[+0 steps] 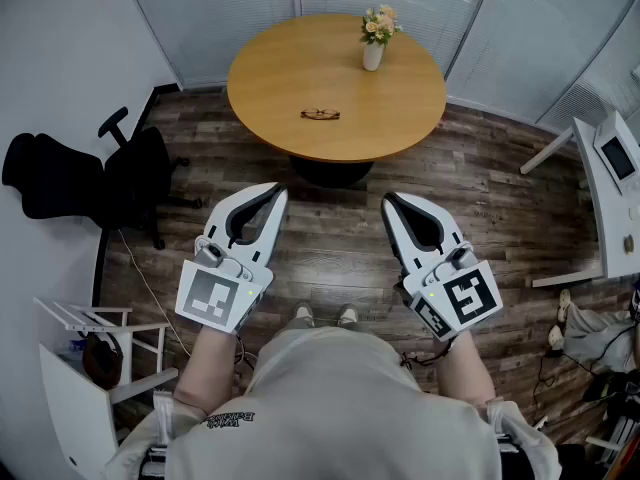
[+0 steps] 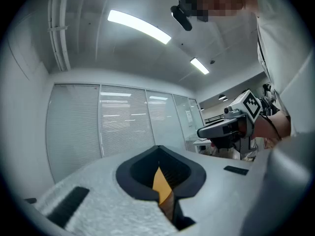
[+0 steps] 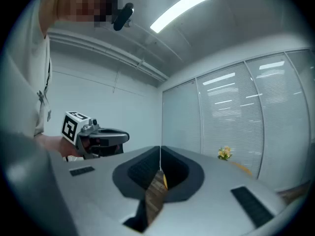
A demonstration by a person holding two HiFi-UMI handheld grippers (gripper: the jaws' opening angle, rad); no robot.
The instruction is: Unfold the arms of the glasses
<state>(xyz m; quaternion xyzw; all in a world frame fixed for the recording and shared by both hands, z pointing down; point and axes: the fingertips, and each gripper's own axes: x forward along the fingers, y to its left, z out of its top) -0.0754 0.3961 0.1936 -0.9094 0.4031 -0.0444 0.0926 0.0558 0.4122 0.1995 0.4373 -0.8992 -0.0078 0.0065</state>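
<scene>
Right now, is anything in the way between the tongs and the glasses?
Nothing visible is. The glasses lie in the open on the round table, the flower vase beyond them. The left tongs and right tongs are shut, short of the table.

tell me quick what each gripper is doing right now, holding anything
Left gripper: closed, holding nothing.
Right gripper: closed, holding nothing.
</scene>
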